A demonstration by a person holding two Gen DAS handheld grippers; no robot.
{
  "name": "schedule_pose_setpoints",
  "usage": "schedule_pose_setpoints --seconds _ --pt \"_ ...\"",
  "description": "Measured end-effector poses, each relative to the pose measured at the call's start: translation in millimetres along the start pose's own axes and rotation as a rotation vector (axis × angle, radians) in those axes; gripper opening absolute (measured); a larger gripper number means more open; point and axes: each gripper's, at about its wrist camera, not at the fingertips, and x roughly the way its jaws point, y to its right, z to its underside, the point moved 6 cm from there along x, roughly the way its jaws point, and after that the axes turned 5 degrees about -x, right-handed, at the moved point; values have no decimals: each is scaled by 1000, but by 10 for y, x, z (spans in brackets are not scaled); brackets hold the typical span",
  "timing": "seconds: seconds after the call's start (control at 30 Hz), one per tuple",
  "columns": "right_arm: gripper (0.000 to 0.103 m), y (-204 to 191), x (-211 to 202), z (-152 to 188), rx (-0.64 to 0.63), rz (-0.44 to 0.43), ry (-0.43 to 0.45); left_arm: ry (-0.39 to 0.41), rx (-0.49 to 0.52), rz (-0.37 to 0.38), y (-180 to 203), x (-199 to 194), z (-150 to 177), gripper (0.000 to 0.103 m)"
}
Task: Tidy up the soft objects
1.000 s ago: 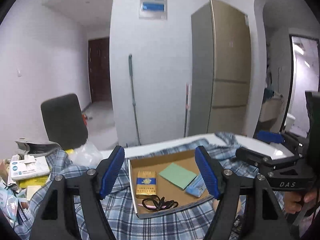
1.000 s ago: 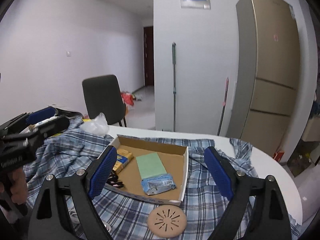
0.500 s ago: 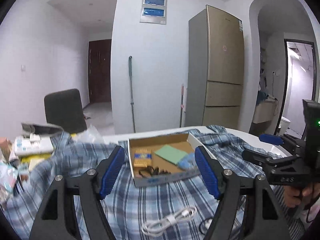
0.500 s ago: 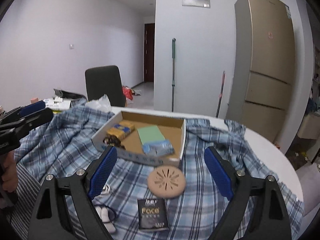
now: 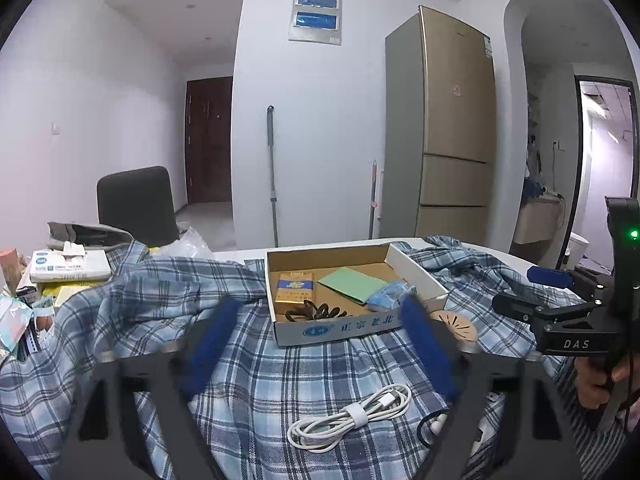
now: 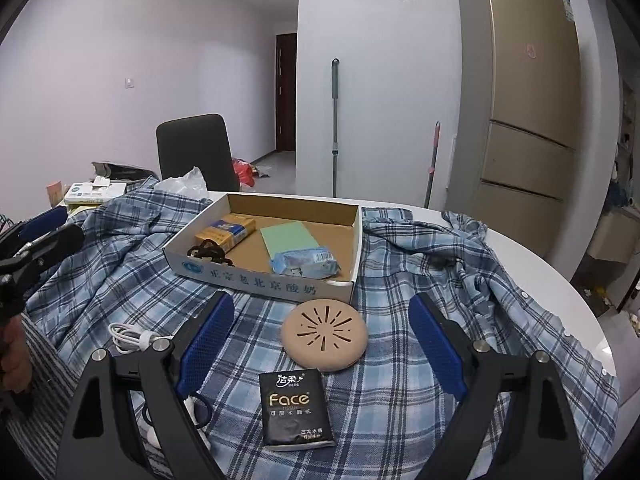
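Note:
A blue plaid shirt [image 6: 460,280] lies spread over a white round table [image 6: 536,256]; it also shows in the left wrist view [image 5: 168,292]. On it stands a shallow cardboard box [image 6: 264,276] holding a yellow pack [image 6: 226,232], a green card [image 6: 290,240], a blue tissue pack [image 6: 306,262] and black hair ties [image 6: 208,252]. The box also shows in the left wrist view [image 5: 340,326]. My right gripper [image 6: 320,340] is open above a tan round disc [image 6: 324,334] and a black Face tissue pack [image 6: 296,410]. My left gripper [image 5: 316,344] is open above the shirt, near a coiled white cable [image 5: 352,416].
Boxes and papers [image 5: 68,268] pile at the table's left. A dark chair [image 6: 192,152] stands behind the table. A gold fridge [image 6: 520,120] and mops [image 6: 335,128] stand by the back wall. The right gripper shows in the left wrist view [image 5: 568,312].
Both grippers have pulled back toward me from the box. The cable, disc and tissue pack have come into view. Both stay open.

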Motion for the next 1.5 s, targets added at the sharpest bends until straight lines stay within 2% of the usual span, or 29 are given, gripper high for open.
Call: schedule_pose_setpoints --seconds 0.1,0.17,0.2,0.33,0.43,0.53,0.7,0.73,0.9,1.1,1.23,1.37,1.5 --pt "89 3 3 5 1 -4 -3 -8 7 -8 8 22 12 90" --pt "91 21 -15 -5 9 -3 2 -9 12 -16 6 30 19 96" --pt "92 34 -19 -9 14 -5 2 -8 12 -18 4 30 23 103" --pt "92 80 -26 -26 30 -8 -24 3 20 -22 11 15 26 103" --pt "92 84 -4 7 13 -6 -85 -7 25 -23 24 41 41 103" --pt "92 47 77 135 -11 -24 -190 -14 22 -24 11 53 55 103" --pt "80 -82 209 379 -49 -97 -309 -31 31 -22 34 91 80 103" --pt "79 -104 230 401 -58 -105 -321 -37 34 -26 36 104 86 103" --pt "59 -220 346 521 -94 -144 -385 -19 14 -22 -4 67 74 103" --pt "48 -251 466 654 -95 -162 -448 -41 -6 -27 -48 107 85 103" --pt "46 -245 536 725 -87 -160 -492 -40 -16 -28 -71 101 78 103" --pt "45 -242 531 725 -82 -168 -488 -48 -26 -20 -99 109 83 103" --pt "45 -248 432 661 -89 -163 -424 -88 -20 39 -104 137 76 103"
